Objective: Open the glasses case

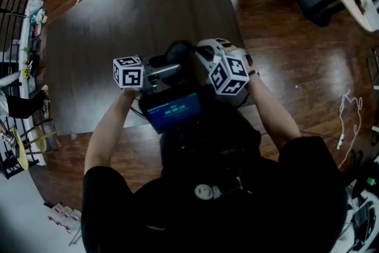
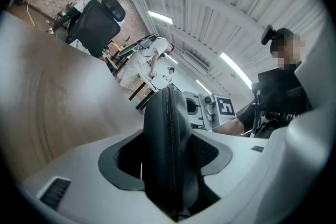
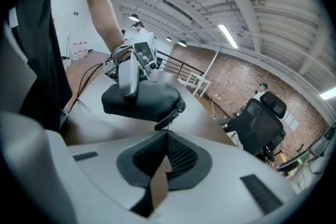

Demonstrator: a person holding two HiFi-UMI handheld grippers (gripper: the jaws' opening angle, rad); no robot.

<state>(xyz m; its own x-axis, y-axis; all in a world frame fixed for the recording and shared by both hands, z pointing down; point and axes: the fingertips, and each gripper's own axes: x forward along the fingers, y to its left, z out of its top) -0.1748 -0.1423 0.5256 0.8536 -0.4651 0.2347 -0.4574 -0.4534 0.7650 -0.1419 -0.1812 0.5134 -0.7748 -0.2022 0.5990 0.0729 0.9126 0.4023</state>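
the dark wooden table (image 1: pixel 112 26) fills the upper middle of the head view, and both grippers are held over its near edge, right of the middle. on the left, the left gripper (image 2: pixel 167 132) shows its marker cube (image 1: pixel 128 72) towards the near left corner, with a grey finger reaching rightwards to the case. in the left gripper view its jaws are clamped on the black glasses case (image 1: pixel 177 51), one pad on each broad side. the case stands on end between them, and its closed zipper (image 2: pixel 168 113) runs straight up the middle, facing the camera. the case sits between the two grippers, over the near half of the worktop. i cannot tell whether it touches the wood.

further right, the right gripper (image 3: pixel 167 134) points back at the case from the near right corner side, its own marker cube (image 1: pixel 228 75) tilted towards the head camera. its jaws are drawn together at the tips, with only a thin wedge of table showing between the pads nearer the camera. the black zipper pull (image 3: pixel 169 117) hangs from the end of the case, and its free end lies right at those tips. whether it is pinched between them i cannot tell. beyond the far right corner stands a black office chair (image 3: pixel 260 123).
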